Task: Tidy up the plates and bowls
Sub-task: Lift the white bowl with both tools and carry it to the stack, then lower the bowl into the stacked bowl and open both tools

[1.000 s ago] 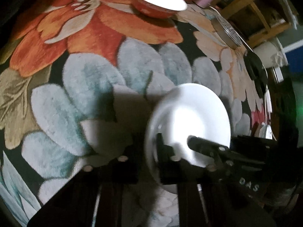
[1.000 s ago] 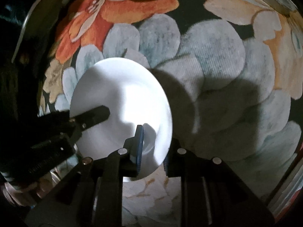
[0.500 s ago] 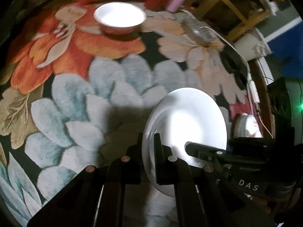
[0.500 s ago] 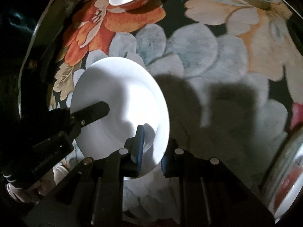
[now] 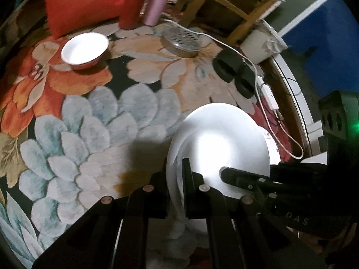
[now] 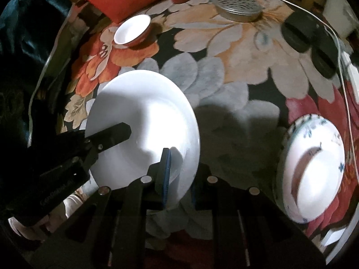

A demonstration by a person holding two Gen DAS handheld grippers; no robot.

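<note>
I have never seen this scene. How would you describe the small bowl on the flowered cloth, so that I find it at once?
Start from the big flowered cloth and look to its far side, where a red cushion stands. Just in front of the cushion, on an orange flower, sits the small bowl. It is white inside and red outside, and it rests on the cloth, unlike the plain white plate that both grippers hold.

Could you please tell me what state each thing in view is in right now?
White plate: lifted off the rug, gripped at two edges.
Left claw: shut on the plate rim.
Right claw: shut on the plate rim.
Red bowl: upright, empty, on the rug.
Patterned dish: lying on the rug.
</note>
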